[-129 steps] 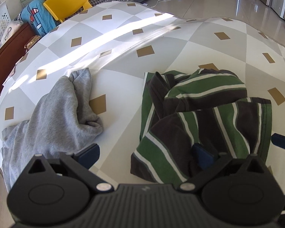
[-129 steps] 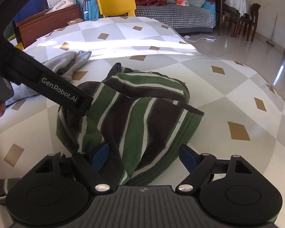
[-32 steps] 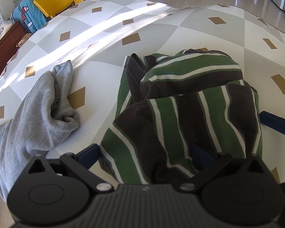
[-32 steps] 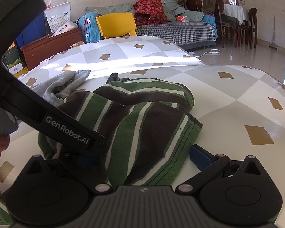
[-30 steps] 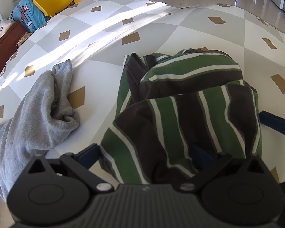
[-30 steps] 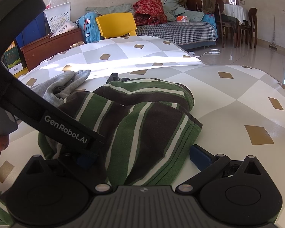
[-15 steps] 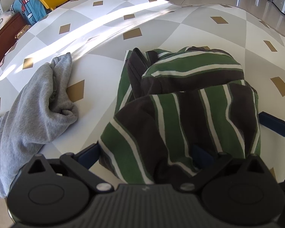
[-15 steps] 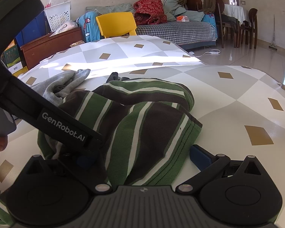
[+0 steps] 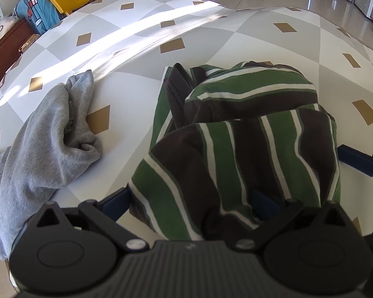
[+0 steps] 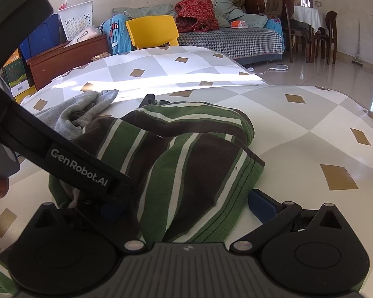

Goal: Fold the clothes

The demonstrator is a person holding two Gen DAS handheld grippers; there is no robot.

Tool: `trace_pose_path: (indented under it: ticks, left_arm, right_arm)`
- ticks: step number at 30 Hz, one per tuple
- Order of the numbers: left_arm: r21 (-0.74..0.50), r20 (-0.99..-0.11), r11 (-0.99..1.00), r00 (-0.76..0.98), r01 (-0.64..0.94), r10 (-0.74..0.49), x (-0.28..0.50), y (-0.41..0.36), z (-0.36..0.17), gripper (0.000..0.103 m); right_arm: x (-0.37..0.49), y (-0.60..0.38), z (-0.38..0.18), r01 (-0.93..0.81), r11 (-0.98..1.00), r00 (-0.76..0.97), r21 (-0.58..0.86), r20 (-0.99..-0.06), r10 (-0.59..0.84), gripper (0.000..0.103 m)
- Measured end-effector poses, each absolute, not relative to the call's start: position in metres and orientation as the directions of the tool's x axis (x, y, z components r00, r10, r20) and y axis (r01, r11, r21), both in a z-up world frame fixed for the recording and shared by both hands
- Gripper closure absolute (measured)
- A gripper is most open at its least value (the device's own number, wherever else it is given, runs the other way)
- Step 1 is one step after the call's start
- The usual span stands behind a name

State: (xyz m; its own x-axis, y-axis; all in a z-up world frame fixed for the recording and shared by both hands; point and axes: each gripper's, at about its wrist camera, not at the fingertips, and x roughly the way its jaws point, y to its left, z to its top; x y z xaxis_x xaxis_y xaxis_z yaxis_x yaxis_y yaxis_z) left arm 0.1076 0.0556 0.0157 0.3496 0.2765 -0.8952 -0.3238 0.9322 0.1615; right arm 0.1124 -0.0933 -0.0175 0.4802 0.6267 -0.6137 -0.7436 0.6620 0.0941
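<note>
A green, brown and white striped garment (image 9: 238, 139) lies bunched on the checked tablecloth (image 9: 141, 32). It also shows in the right wrist view (image 10: 186, 154). My left gripper (image 9: 189, 198) is open, its jaws wide apart with the garment's near edge draped between them. My right gripper (image 10: 184, 203) is open too, straddling the garment's hem; its left finger is hidden behind the left gripper's body (image 10: 82, 171). A grey sweatshirt (image 9: 42, 134) lies crumpled to the left of the striped garment.
A yellow chair (image 10: 151, 31) stands behind the table. A brown cabinet (image 10: 62, 62) with boxes is at the back left. A sofa (image 10: 226, 37) with piled clothes stands behind. The right gripper's finger (image 9: 355, 160) shows at the right edge of the left view.
Over four seconds the striped garment's near part has been pulled up and over toward me. In the last second both grippers have barely moved.
</note>
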Motion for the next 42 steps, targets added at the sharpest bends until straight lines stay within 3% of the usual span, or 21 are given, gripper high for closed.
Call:
trace_pose_path:
  ticks: [42]
  left_arm:
    - [0.163, -0.891, 0.928, 0.354, -0.335, 0.284, 0.1075, 0.0546, 0.0157, 0.0]
  right_arm:
    - [0.1128, -0.0947, -0.0177, -0.744, 0.663, 0.483, 0.086, -0.616, 0.622, 0.0]
